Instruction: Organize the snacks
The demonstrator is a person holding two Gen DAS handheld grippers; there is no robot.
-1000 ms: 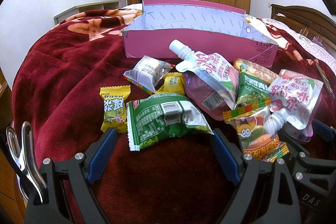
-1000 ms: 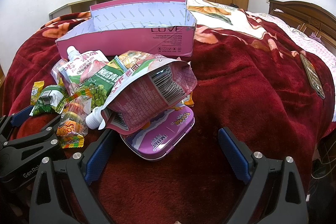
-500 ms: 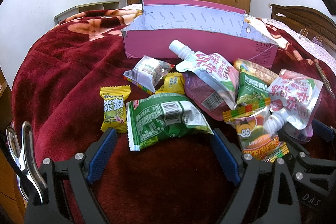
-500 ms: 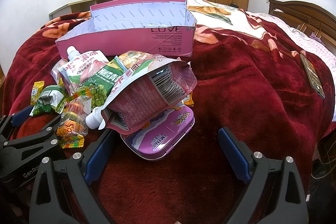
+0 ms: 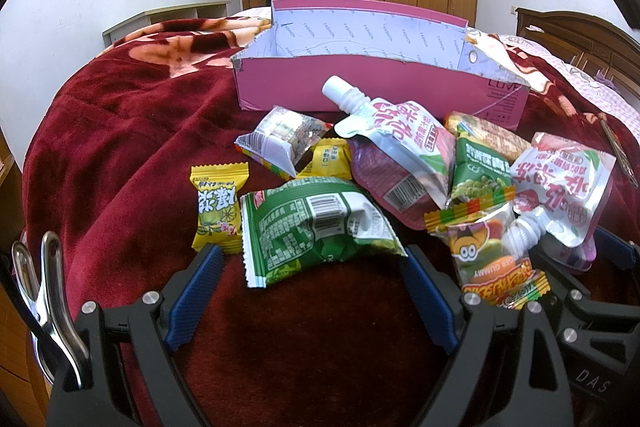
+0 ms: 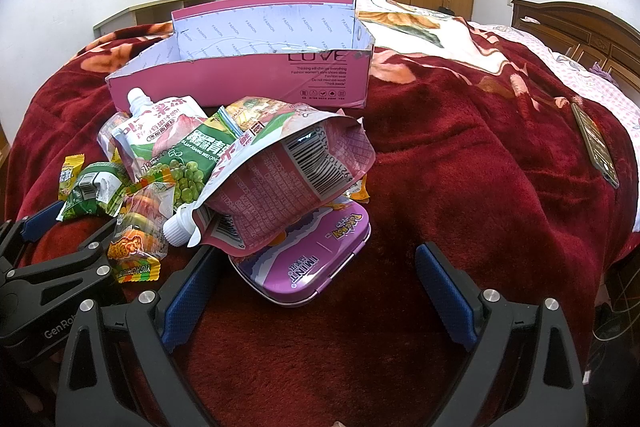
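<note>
We see the left gripper held low over the dark red plush blanket, its blue-padded fingers spread wide with nothing between them; the near edge of a crumpled green foil snack packet lies just ahead of the gap. The right gripper sits low beside it, also spread wide and empty, with a purple flat mint tin just in front of its left finger.

The snacks lie in a loose heap on the blanket. We make out a small yellow candy wrapper left of the green packet, a clear wrapped bar and a second small yellow sachet behind it, and a white-and-pink spouted jelly pouch leaning toward the box. A green pea bag and a striped-edge gummy bag overlap to the right, and a second spouted pouch lies flopped across the tin.

Behind the heap stands an open pink cardboard box with a pale printed lining; we see no snacks in the part of its inside that shows.
</note>
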